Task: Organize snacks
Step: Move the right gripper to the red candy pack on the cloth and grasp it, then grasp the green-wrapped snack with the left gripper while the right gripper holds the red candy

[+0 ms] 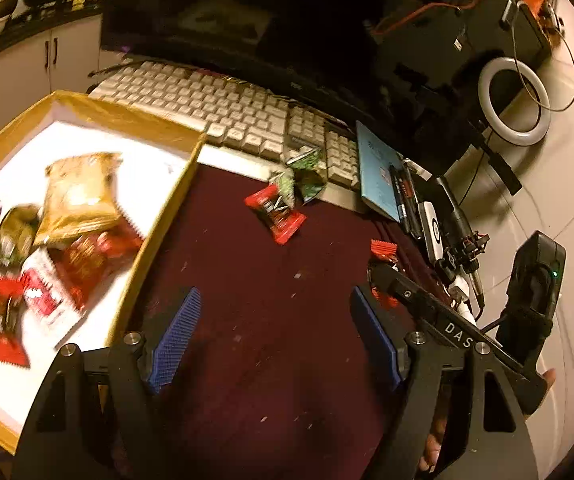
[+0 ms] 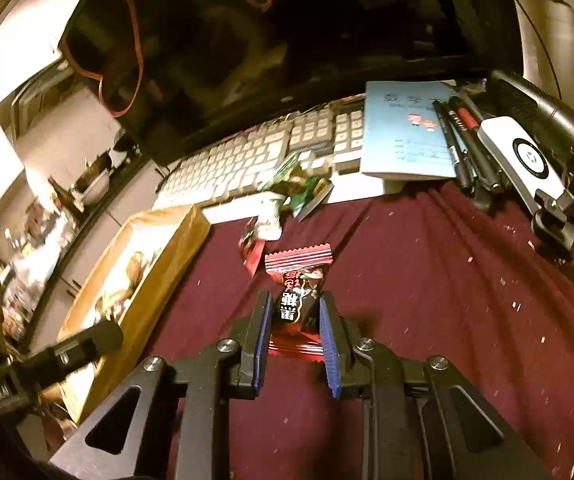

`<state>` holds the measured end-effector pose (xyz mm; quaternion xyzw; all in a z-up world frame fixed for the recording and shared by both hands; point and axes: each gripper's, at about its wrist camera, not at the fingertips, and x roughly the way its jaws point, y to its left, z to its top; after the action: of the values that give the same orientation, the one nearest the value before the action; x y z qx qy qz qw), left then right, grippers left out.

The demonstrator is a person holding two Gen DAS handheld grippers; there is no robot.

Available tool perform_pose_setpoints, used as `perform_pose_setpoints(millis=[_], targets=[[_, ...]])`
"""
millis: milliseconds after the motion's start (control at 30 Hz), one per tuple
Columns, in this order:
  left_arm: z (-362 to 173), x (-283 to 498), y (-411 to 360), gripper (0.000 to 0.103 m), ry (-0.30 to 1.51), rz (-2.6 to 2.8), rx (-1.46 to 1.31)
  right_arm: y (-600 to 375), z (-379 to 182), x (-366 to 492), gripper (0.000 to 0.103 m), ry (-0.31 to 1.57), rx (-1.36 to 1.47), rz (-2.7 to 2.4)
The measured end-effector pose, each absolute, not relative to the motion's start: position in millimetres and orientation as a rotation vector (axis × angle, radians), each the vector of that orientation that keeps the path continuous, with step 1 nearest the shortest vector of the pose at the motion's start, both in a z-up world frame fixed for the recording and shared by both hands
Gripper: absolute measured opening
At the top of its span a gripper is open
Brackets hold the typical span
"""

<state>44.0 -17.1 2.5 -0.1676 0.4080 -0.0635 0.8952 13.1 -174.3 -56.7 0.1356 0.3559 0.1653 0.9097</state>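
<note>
In the left wrist view, the left gripper (image 1: pixel 275 332) stood spread and empty above the maroon-clothed desk (image 1: pixel 247 300), beside the yellow-rimmed tray (image 1: pixel 167 216) of snack packets. In the right wrist view, the right gripper (image 2: pixel 293 312) clenched a red-and-black wrapped candy (image 2: pixel 297 304) between its blue pads, over the cloth.

The keyboard (image 1: pixel 223 108) lies behind the cloth (image 1: pixel 247 300); left of it sits the box (image 1: pixel 159 216) holding snack packets (image 1: pixel 79 196), right of it the booklet (image 1: pixel 379 172).
</note>
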Motion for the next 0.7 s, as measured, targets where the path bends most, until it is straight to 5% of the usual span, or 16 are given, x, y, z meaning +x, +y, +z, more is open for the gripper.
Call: perform_pose_setpoints(millis=[700], targets=[[-2.4, 197.0, -47.2, 0.077, 0.949, -0.037, -0.431, -232.6, -83.2, 31.0, 0.024, 0.754, 0.495, 0.343]])
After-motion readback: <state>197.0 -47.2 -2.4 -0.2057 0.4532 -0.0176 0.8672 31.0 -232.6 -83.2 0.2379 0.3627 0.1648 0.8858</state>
